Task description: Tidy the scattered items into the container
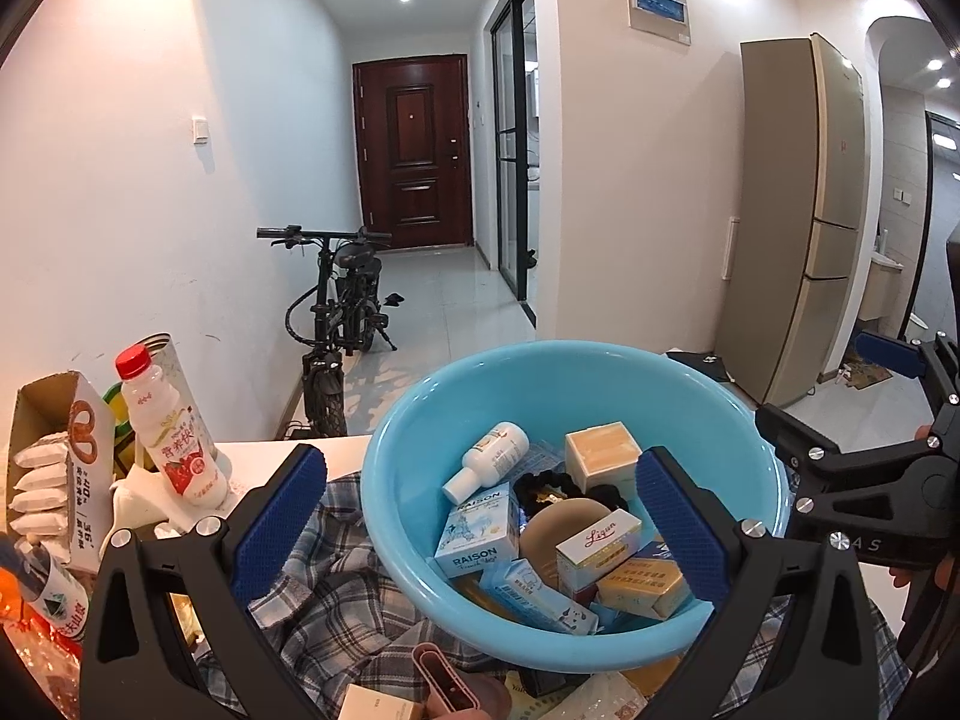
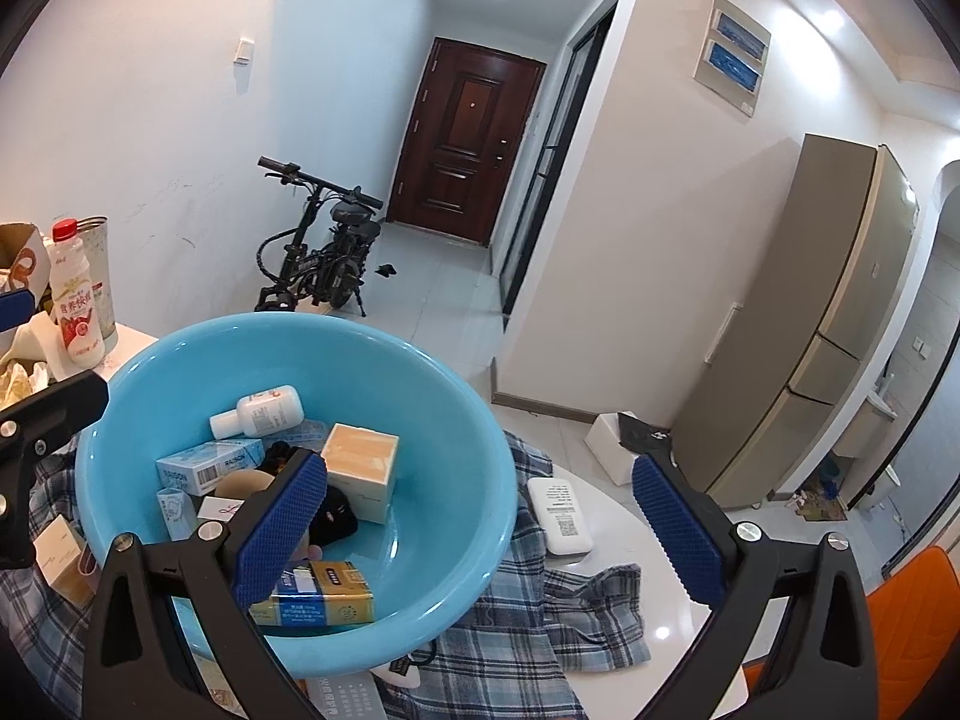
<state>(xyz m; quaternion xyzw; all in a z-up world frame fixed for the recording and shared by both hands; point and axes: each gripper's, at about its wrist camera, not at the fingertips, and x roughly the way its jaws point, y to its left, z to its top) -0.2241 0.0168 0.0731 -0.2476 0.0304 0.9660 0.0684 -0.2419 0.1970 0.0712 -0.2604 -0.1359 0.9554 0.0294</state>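
Note:
A light blue basin [image 1: 600, 384] sits on a plaid shirt [image 1: 336, 594] on the white table. It holds several small boxes, a small white bottle [image 1: 489, 459], a black scrunchie and a yellow-blue carton [image 1: 642, 585]. My left gripper [image 1: 480, 516] is open and empty, its jaws spanning the basin's near left side. My right gripper [image 2: 480, 528] is open and empty over the basin's right rim [image 2: 504, 480]; it also shows in the left wrist view [image 1: 852, 420]. A white power bank [image 2: 559, 515] lies on the shirt right of the basin. A pink case [image 1: 444, 681] lies near the front edge.
A red-capped drink bottle [image 1: 171, 432], a pretzel box [image 1: 66, 468] and a tin stand at the table's left. A remote [image 2: 348, 696] and small boxes [image 2: 60, 546] lie near the front. An orange chair [image 2: 912, 606] is at right. An e-bike [image 1: 342, 306] and fridge [image 1: 804, 222] stand beyond.

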